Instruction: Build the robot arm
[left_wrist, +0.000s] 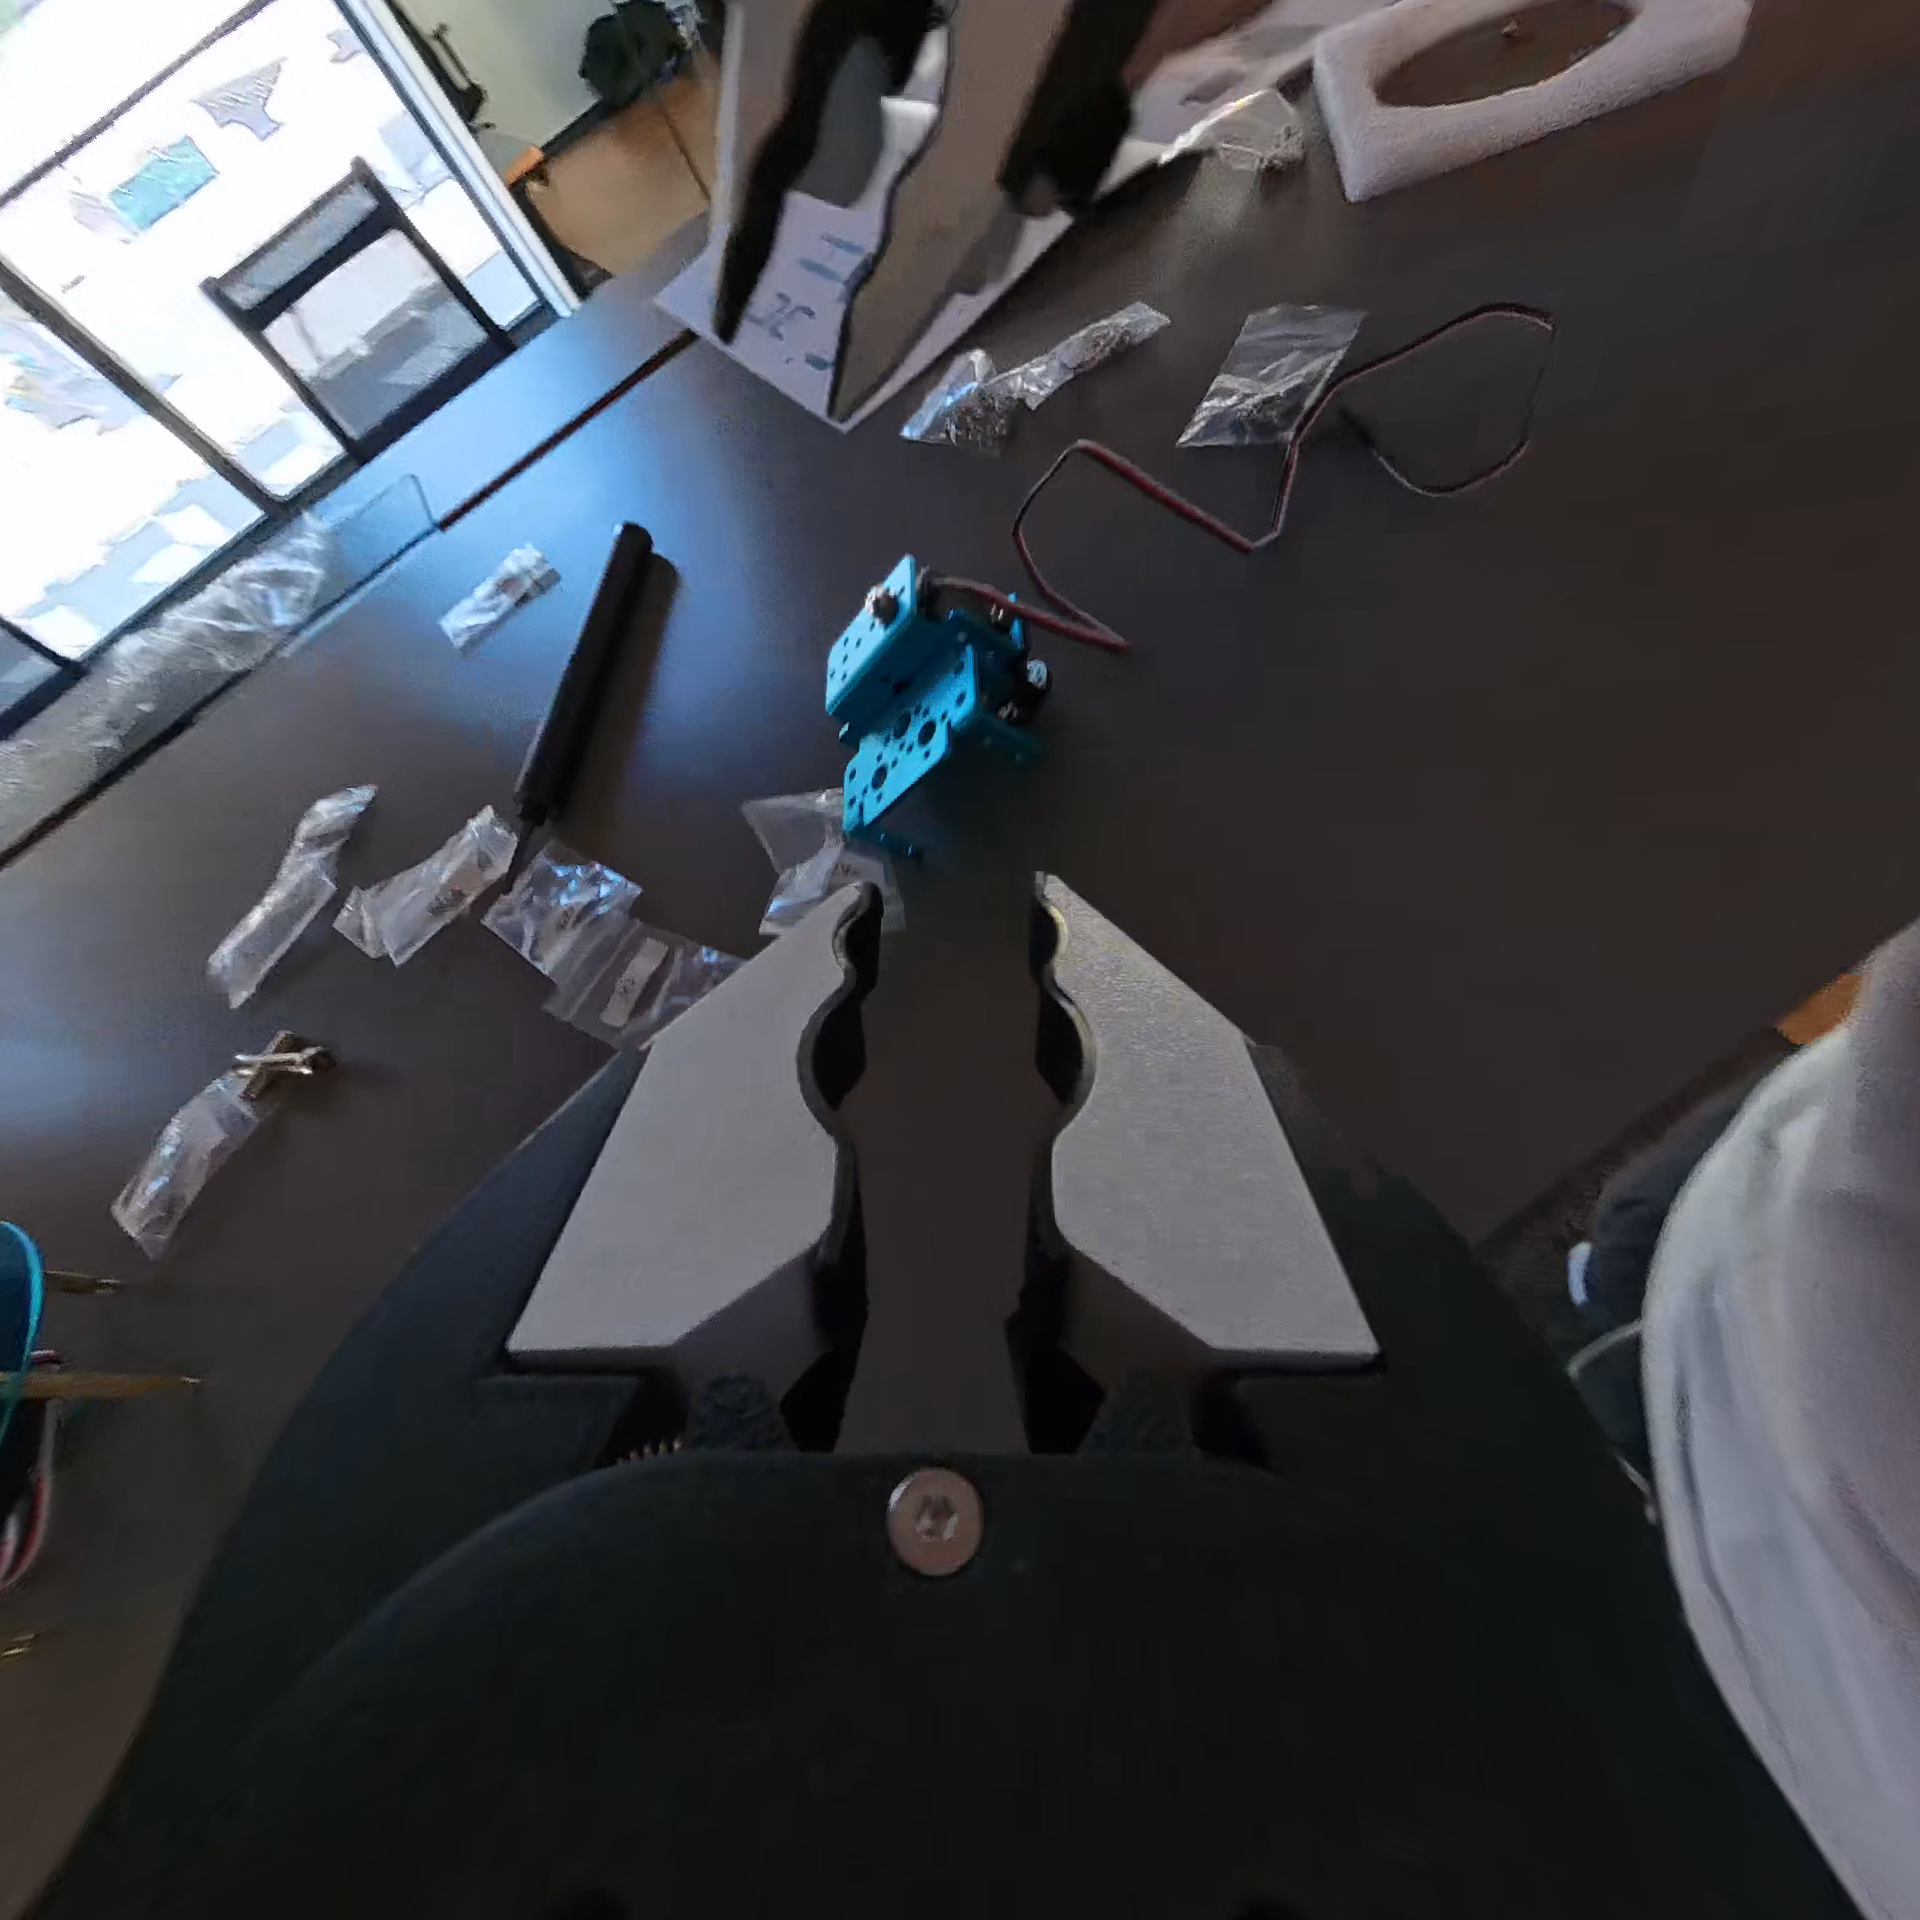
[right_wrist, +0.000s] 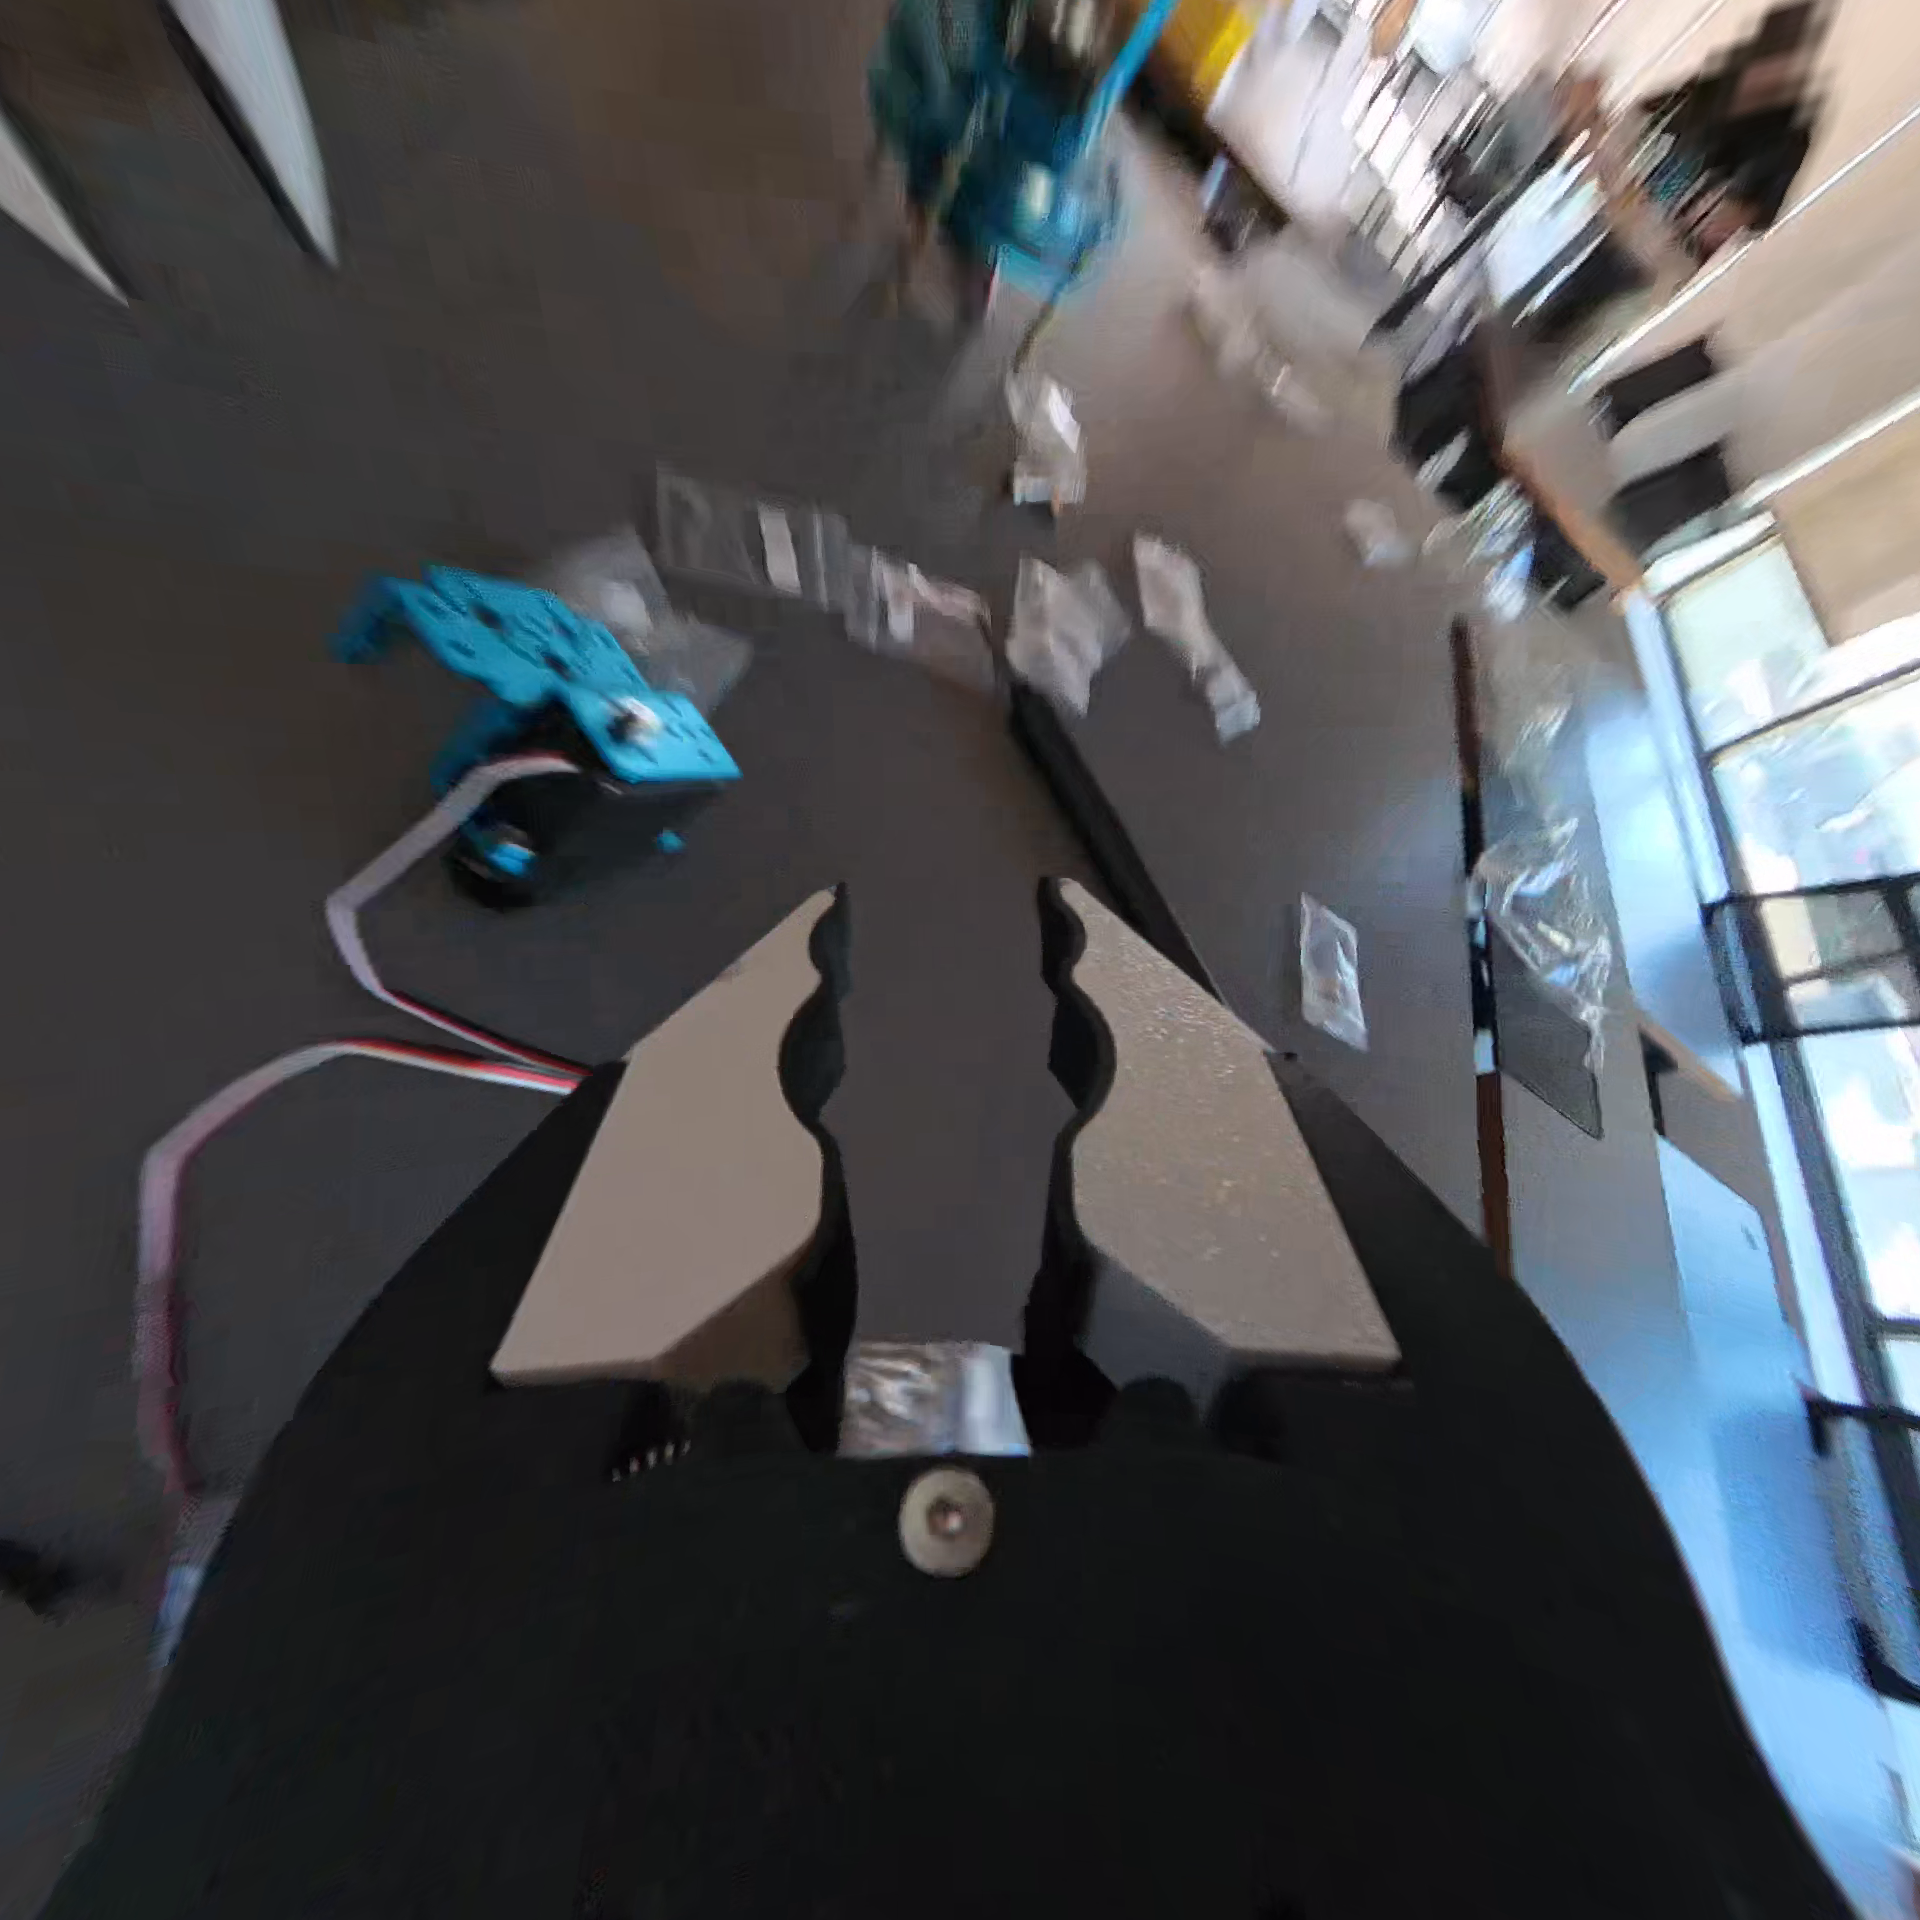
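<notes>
text: blue marks on white sheet (left_wrist: 821, 301) | too blurred to read

Left gripper (left_wrist: 956, 894), grey angular fingers on a black body, hangs over the tabletop with jaws parted and nothing between them. Right gripper (right_wrist: 943, 899), same grey-and-black build, also gapes empty; its own view is smeared, so it's probably mid-swing. Neither touches anything.

Just ahead of my left fingers (left_wrist: 871, 914) the bracket assembly (left_wrist: 920, 707) sits on the table (left_wrist: 1455, 831), its cable (left_wrist: 1247, 520) trailing beyond; small bags (left_wrist: 561, 904) and a rod (left_wrist: 587, 675) lie left.
</notes>
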